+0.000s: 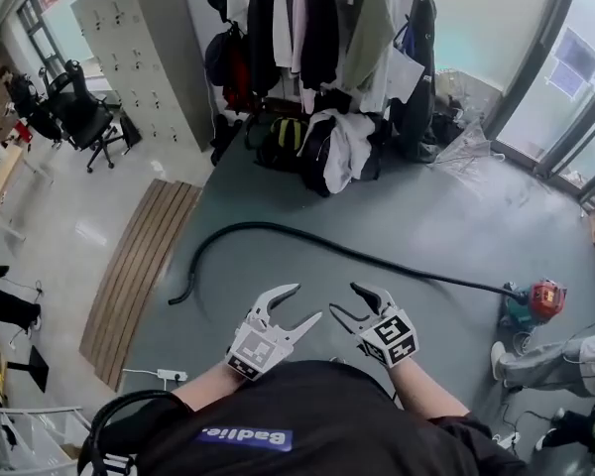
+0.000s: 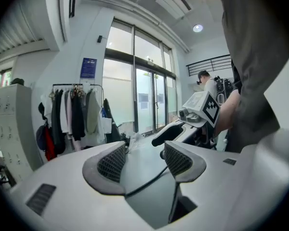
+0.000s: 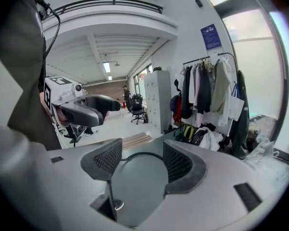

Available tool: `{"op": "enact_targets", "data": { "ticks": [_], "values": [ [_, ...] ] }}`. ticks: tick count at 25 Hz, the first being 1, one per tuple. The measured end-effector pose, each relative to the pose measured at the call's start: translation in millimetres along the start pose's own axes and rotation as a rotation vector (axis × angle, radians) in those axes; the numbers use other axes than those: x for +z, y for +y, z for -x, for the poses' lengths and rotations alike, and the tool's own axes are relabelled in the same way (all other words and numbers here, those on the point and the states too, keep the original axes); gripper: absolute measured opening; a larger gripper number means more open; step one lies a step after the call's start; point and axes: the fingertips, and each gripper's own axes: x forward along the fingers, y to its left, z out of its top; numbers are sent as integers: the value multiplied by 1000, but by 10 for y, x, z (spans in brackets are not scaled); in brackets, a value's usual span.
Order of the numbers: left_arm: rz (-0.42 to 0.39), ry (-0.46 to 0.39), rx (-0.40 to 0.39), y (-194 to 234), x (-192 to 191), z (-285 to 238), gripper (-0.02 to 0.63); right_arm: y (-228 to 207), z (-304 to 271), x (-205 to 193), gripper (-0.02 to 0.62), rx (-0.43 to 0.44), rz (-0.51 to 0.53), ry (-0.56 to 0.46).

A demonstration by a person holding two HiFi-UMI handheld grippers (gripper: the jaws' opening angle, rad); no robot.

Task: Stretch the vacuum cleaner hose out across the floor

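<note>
hose (image 1: 268, 226) curves on open floor (image 1: 426, 211) — near wooden strip (image 1: 139, 276) (left).

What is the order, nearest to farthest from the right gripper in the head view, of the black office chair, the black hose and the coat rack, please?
1. Black hose, lying just ahead of the right gripper.
2. Coat rack, straight ahead and farther back.
3. Black office chair, far off to the left.

Grey floor (image 1: 416, 206): black hose (image 1: 248, 224) lies on it in a curve, running to the vacuum cleaner (image 1: 534, 303) at right. Wooden slat strip (image 1: 139, 276) left, power strip (image 1: 169, 374) beside it.
</note>
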Motion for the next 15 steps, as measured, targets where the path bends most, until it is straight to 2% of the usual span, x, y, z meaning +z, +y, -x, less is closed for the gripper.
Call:
{"op": "enact_targets", "data": {
  "ticks": [3, 5, 10, 13, 15],
  "values": [
    [-38, -36, -107, -74, 90, 36, 262, 122, 151, 89, 267, -83, -46, -23],
    [-37, -58, -150, -7, 153, 183, 262, 302, 157, 192, 267, -108, -88, -53],
    [66, -127, -214, 253, 234, 522, 262, 687, 13, 382, 267, -122, -184, -151],
    [72, -129, -246, 217, 227, 552, 261, 910, 80, 539, 264, -94, -149, -204],
    [65, -137, -266, 111, 327, 590, 239, 1020, 228, 678, 227, -78, -96, -232]
  ]
}}
